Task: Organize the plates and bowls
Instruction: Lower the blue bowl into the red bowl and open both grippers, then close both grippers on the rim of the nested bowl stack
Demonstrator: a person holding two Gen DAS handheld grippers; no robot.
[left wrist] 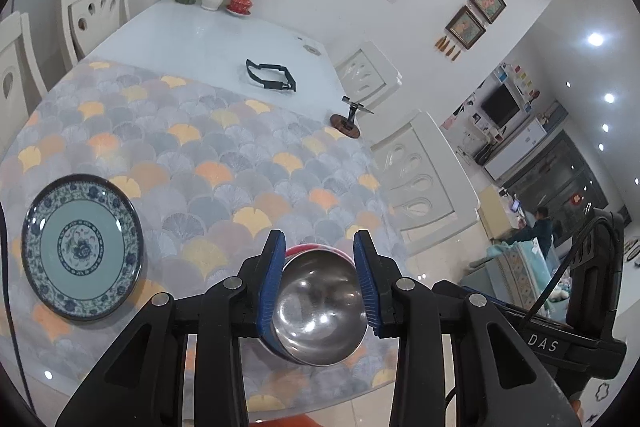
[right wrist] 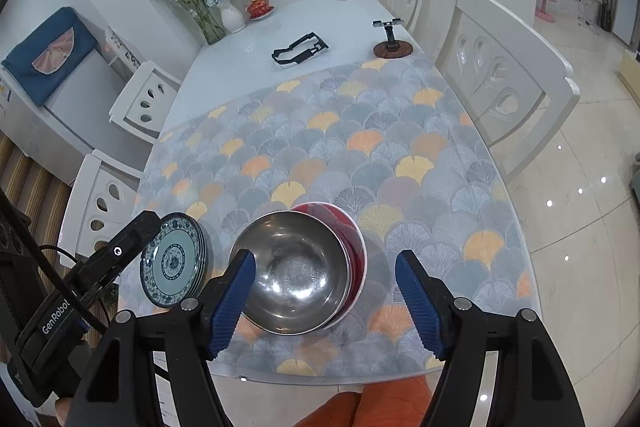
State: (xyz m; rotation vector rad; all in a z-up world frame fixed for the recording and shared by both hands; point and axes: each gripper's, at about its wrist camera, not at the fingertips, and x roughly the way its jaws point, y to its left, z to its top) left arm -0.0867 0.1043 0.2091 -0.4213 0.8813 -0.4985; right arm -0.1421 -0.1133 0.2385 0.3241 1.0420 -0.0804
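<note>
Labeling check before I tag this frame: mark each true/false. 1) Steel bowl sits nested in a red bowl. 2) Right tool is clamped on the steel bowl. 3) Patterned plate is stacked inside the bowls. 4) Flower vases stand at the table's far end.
1) True: the steel bowl sits in the red bowl.
2) False: the right tool is open, clear of it.
3) False: the patterned plate lies beside them.
4) True: flower vases.

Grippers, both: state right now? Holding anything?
Left gripper: open, holds nothing; steel bowl seen between its fingers.
Right gripper: open wide, empty, above the steel bowl.
</note>
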